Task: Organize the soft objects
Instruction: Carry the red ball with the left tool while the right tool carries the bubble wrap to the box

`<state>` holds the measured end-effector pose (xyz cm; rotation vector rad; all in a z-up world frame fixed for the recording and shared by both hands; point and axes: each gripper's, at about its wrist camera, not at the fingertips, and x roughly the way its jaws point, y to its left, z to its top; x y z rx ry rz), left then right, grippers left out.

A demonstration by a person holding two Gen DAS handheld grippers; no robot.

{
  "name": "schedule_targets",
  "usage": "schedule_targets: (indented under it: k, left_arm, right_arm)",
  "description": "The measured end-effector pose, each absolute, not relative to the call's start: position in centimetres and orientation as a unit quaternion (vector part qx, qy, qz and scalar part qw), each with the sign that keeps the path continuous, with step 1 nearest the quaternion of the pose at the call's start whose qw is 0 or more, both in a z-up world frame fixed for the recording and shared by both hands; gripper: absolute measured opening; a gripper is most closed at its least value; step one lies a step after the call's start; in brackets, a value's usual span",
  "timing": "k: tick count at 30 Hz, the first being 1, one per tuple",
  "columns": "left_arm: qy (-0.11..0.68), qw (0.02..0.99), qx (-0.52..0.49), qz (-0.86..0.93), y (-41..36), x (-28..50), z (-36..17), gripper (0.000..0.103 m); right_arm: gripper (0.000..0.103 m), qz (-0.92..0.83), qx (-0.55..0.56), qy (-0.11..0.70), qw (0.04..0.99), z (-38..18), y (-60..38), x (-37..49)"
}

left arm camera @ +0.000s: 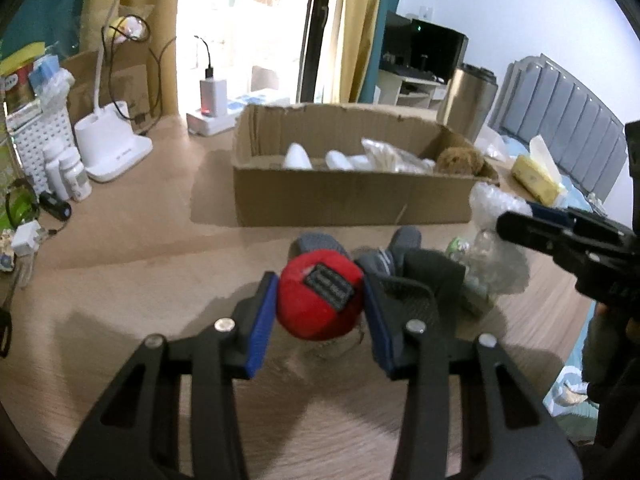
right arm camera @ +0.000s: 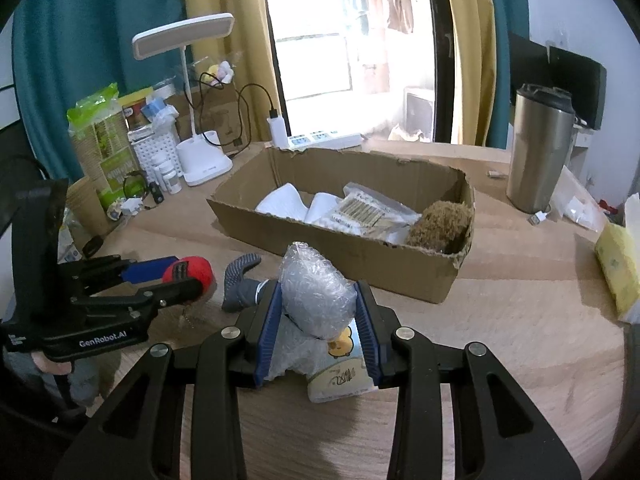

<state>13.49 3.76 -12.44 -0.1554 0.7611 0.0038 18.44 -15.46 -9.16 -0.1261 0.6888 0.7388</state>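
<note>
My left gripper (left arm camera: 320,304) is shut on a red soft ball (left arm camera: 318,312) with a black label, just above the wooden table; the ball also shows in the right wrist view (right arm camera: 196,270). My right gripper (right arm camera: 318,314) is shut on a wad of bubble wrap (right arm camera: 316,294), with a small tissue pack (right arm camera: 340,372) under it. Grey socks (right arm camera: 240,284) lie on the table between the two grippers. An open cardboard box (right arm camera: 352,256) stands behind, holding white foam pieces (right arm camera: 284,202), a plastic packet (right arm camera: 366,210) and a brown fuzzy object (right arm camera: 440,224).
A white desk lamp (right arm camera: 204,162), white bottles (right arm camera: 166,174), a power strip (right arm camera: 324,140) and packets crowd the back left. A steel tumbler (right arm camera: 540,152) stands back right. A yellow tissue pack (right arm camera: 618,272) lies at the right edge.
</note>
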Motion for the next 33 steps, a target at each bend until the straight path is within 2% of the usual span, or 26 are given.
schedule_targets:
  k: [33]
  left_arm:
    - [0.311,0.947,-0.081,0.008,6.6,16.8,-7.2,0.044]
  right_arm:
    - [0.039,0.361,-0.062,0.294,0.883,-5.6,-13.6,22.1]
